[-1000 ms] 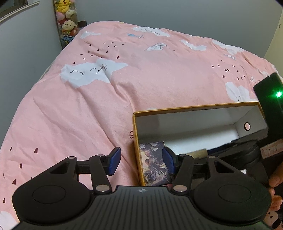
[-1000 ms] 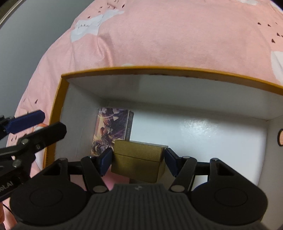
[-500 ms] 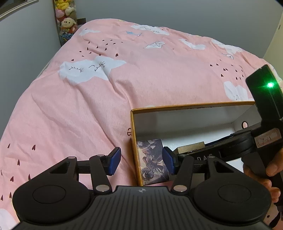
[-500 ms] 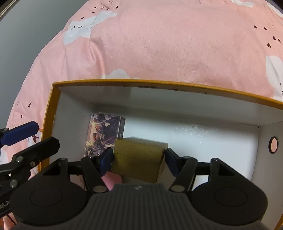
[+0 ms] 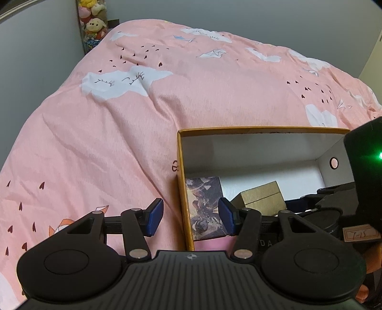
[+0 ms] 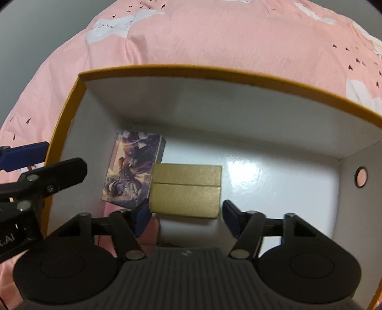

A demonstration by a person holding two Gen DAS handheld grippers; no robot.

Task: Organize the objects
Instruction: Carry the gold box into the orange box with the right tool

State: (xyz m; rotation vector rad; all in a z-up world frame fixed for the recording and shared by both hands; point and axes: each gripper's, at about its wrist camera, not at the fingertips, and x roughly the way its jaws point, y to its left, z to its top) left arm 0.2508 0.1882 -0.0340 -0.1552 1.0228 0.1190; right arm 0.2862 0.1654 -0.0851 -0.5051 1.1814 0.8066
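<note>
An orange-rimmed cardboard box (image 6: 62, 128) with a white inside lies on the pink bed; it also shows in the left wrist view (image 5: 179, 167). An illustrated card box (image 6: 133, 169) lies flat at its left end, also seen in the left wrist view (image 5: 205, 205). A gold box (image 6: 186, 188) sits beside it on the box floor, also seen in the left wrist view (image 5: 262, 198). My right gripper (image 6: 185, 214) is open, its pads just off the gold box's sides. My left gripper (image 5: 189, 215) is open and empty, straddling the box's left wall.
The pink quilt (image 5: 119, 133) with clouds and hearts covers the whole bed. Plush toys (image 5: 93, 21) stand in the far left corner against the grey wall. The box's right wall has a round hole (image 6: 361, 177).
My right gripper has opened a little and the gold box now rests on the box floor next to the card box. My left gripper has barely moved.
</note>
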